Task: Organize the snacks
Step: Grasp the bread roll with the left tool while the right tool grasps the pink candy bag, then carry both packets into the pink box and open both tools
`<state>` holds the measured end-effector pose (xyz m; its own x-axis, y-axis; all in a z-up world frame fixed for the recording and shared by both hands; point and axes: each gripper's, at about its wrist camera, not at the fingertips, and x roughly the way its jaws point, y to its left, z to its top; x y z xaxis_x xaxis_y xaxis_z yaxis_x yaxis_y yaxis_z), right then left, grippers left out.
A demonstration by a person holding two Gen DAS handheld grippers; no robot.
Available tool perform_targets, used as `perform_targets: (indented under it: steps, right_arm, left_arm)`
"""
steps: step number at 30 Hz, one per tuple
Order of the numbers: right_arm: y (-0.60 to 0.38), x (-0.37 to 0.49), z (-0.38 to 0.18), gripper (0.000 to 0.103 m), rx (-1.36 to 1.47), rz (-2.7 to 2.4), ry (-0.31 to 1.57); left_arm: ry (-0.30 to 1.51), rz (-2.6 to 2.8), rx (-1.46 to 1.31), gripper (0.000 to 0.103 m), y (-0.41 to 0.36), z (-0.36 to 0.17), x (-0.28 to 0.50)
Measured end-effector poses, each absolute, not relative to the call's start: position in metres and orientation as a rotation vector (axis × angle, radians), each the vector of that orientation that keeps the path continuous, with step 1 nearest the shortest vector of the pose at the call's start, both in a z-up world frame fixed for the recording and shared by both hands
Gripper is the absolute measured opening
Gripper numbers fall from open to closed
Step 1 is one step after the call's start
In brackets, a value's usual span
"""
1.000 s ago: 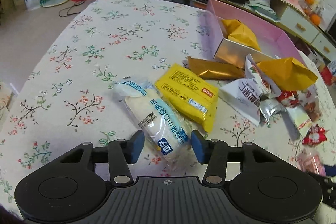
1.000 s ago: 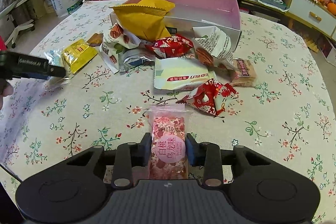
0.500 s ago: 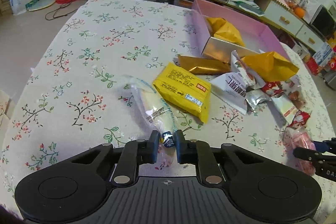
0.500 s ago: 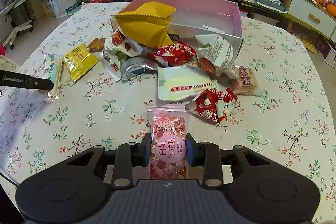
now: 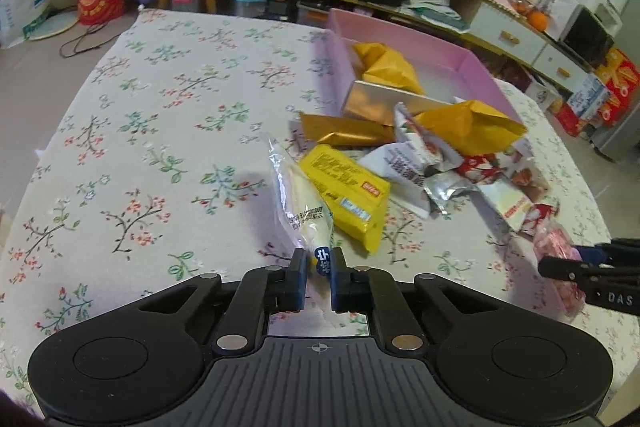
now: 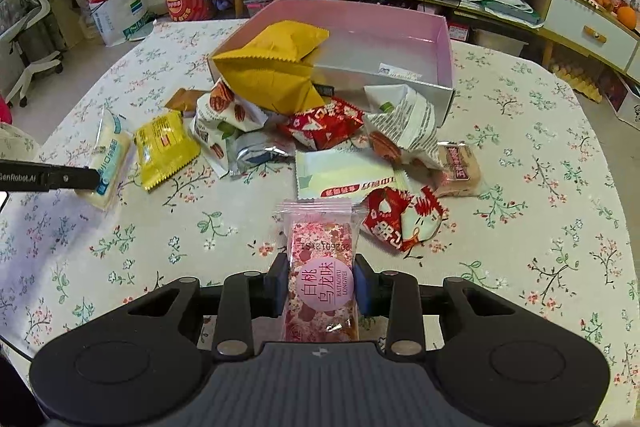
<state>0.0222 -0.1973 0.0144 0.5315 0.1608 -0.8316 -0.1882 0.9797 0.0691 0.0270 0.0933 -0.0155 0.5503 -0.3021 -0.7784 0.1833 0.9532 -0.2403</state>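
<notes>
Left claw (image 5: 319,267) clamped narrow on the near end of a clear-wrapped white snack (image 5: 298,201); pack tilted on edge, far end angled away over the floral desk (image 5: 160,115). Just right of it, a yellow flat packet (image 5: 346,193) lying on the cloth, touching or nearly touching the white pack.

Right claw (image 6: 322,281) closed on a pink peach-oolong packet (image 6: 322,259), pads pressing both long sides, sealed top edge pointing toward the pile. Same packet and claw tips visible at the right edge of the left wrist view.

Pink box (image 6: 400,39) open at the far middle of the desk, interior mostly bare. Large orange-yellow bag (image 6: 276,67) leaning over its near-left corner, partly in, partly out. A second orange bag (image 5: 386,67) inside the box in the left wrist view.

Loose pile in front of the box: pecan-print white bags (image 6: 404,127), red packets (image 6: 324,123), silver foil pouch (image 6: 256,151), pale green flat pack (image 6: 344,175), red-and-white packet (image 6: 400,223) just right of the pink one, small beige cake pack (image 6: 460,167) at the pile's right edge. Brown-gold wrapper (image 5: 344,133) near the box's left corner.
</notes>
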Motion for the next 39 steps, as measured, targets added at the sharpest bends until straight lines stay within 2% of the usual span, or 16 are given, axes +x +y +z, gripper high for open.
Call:
perform_targets:
  steps: [24, 39]
  right_arm:
    - [-0.219, 0.046, 0.056, 0.004, 0.067, 0.174, 0.876]
    - [-0.242, 0.111, 0.063, 0.004, 0.221, 0.105, 0.841]
  left_arm:
    - [0.839, -0.427, -0.206, 0.007, 0.074, 0.027, 0.025]
    - [0.785, -0.413, -0.258, 0.007, 0.039, 0.057, 0.09]
